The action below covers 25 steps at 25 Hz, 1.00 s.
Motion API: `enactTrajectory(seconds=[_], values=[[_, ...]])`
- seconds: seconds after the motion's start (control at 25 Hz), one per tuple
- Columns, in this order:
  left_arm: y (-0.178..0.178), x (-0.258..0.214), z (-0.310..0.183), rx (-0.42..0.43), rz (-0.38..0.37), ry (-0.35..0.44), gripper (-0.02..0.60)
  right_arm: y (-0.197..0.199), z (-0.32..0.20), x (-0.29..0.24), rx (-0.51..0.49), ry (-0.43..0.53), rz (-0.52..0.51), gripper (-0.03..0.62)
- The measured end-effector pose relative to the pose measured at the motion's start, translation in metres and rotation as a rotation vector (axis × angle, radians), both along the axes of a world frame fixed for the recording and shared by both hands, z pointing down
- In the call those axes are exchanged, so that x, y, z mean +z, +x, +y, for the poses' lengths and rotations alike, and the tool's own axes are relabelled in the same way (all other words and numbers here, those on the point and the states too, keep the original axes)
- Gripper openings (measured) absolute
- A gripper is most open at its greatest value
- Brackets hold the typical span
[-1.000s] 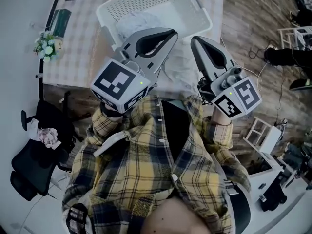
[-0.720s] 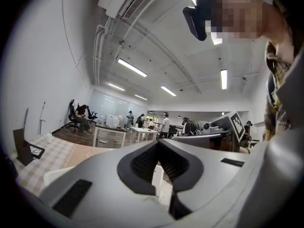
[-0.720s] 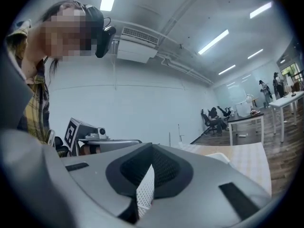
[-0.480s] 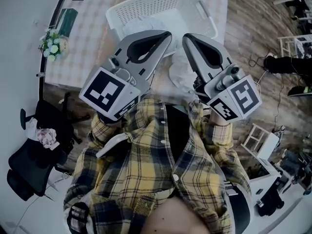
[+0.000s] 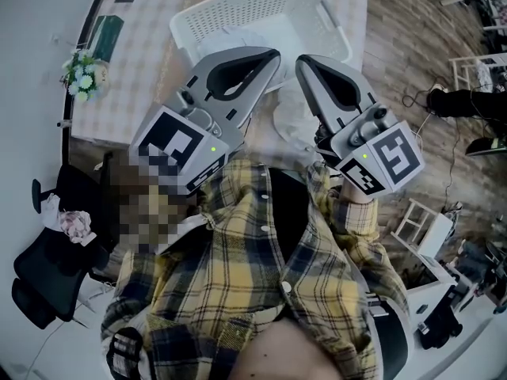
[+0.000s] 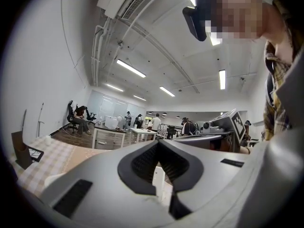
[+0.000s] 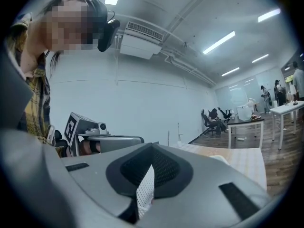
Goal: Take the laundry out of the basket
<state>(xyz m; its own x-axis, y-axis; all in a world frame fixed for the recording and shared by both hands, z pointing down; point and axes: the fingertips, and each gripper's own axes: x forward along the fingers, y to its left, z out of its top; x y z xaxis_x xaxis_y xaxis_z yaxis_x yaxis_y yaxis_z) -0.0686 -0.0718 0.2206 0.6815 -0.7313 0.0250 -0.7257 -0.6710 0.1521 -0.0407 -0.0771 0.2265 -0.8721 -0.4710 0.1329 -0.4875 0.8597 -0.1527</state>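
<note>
A white plastic laundry basket point(image 5: 326, 24) stands on the checked table, with pale laundry point(image 5: 242, 35) lying inside it. Another white cloth point(image 5: 290, 122) lies on the table's near edge, below and between my two grippers. My left gripper point(image 5: 271, 55) and right gripper point(image 5: 304, 62) are held up side by side in front of my chest. Their tips point toward the basket's near wall. Both are shut, and I see nothing pinched in either. In the left gripper view the jaws point(image 6: 158, 143) meet. In the right gripper view the jaws point(image 7: 152, 146) meet too, with basket mesh point(image 7: 144, 189) showing through the gap.
The table point(image 5: 135, 62) has a checked cloth; a small flower bunch point(image 5: 81, 76) and a dark green object point(image 5: 105, 34) sit at its left edge. A black chair point(image 5: 47, 267) stands at the lower left, and a white rack point(image 5: 424, 216) on the wooden floor to the right.
Over the last second both grippers rose a little toward the basket and drew closer together. In the last half second they have hardly moved.
</note>
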Motion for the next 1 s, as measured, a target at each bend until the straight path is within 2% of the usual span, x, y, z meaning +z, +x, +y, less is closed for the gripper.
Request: enactTrajectory(seconds=[0.16,0.52,1.0], values=[[-0.001,-0.001,-0.003,-0.008,0.021,-0.006,0.015,-0.001,-0.002,0.004,0.004,-0.001,0.02,-0.009],[-0.006,0.006,-0.011,-0.031,-0.007,-0.019,0.017,-0.001,-0.008,0.01,0.01,-0.012,0.041,-0.009],[-0.015,0.035,-0.032,-0.081,-0.098,-0.102,0.018,0.006,-0.027,0.02,0.042,-0.034,0.05,-0.006]])
